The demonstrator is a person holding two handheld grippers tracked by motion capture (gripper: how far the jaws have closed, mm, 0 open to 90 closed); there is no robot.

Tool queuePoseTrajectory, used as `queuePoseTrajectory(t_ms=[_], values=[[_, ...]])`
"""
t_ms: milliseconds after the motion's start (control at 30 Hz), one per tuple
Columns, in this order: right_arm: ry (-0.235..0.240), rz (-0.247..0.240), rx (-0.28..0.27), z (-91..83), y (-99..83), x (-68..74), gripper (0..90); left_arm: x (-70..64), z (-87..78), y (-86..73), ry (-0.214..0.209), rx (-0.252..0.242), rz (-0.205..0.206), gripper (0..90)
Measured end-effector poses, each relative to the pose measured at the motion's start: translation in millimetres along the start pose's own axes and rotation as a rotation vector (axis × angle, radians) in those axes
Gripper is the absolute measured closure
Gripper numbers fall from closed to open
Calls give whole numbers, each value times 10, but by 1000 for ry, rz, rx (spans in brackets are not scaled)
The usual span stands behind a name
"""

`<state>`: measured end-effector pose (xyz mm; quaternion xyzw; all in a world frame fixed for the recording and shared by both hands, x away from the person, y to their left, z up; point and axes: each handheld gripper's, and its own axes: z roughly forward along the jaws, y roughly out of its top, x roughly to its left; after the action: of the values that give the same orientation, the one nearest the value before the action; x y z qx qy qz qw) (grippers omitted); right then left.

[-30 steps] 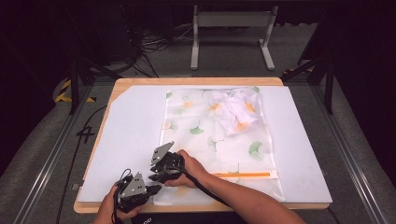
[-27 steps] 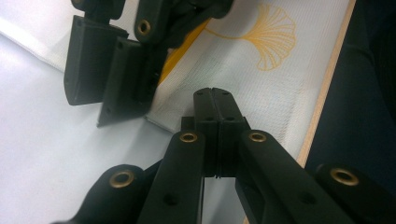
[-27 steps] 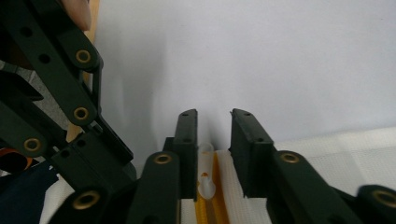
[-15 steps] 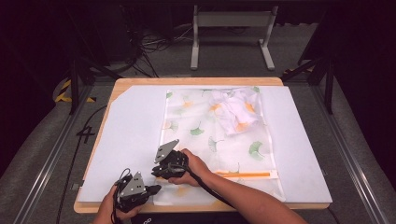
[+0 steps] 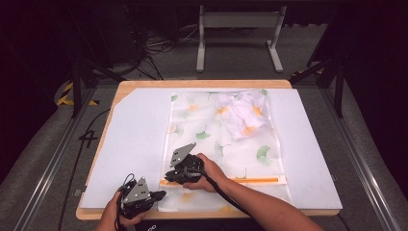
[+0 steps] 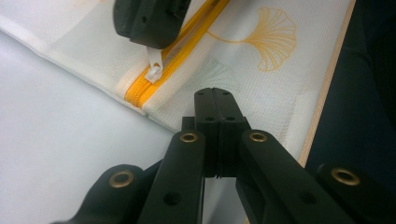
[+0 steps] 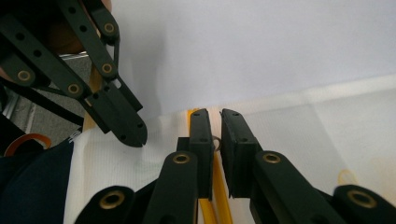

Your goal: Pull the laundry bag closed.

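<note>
The right gripper has its 2 fingers nearly together, a thin gap left between them, straddling the orange zipper; a small metal ring sits in that gap, but whether the fingers truly pinch the pull is hard to tell. In the left gripper view, the white zipper pull hangs just under the right gripper's black tip, at the closed end of the zipper. The left gripper has its fingers pressed together, holding nothing, with the tip just above the bag's hem near the table edge.

From the high view, the right gripper rests at the left end of the zipper, which runs across the near part of the mesh bag. The left gripper sits just beside the bag's near left corner, close to the right one. The bag is white mesh printed with green and orange ginkgo leaves and lies flat on a white sheet covering the wooden table. A crumpled white cloth shows inside the bag's far right corner.
</note>
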<state>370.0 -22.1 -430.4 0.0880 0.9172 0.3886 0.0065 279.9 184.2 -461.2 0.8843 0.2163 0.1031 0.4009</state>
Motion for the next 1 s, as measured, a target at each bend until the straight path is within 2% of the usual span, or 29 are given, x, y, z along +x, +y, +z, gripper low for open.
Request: queuePoseTrajectory(t_ms=[200, 500, 600, 767, 1000], values=[[33, 8, 12, 8, -63, 4, 810, 0, 1, 1, -1, 1, -1, 900], [44, 25, 19, 109, -48, 1, 800, 2, 2, 0, -2, -1, 1, 900], [68, 67, 11, 135, -71, -38, 839, 2, 2, 1, 0, 0, 6, 900], [91, 96, -4, 116, -98, -90, 849, 3, 2, 1, -3, 1, 3, 900], [91, 83, 8, 104, -99, -66, 854, 2, 3, 4, -2, 3, 6, 900]])
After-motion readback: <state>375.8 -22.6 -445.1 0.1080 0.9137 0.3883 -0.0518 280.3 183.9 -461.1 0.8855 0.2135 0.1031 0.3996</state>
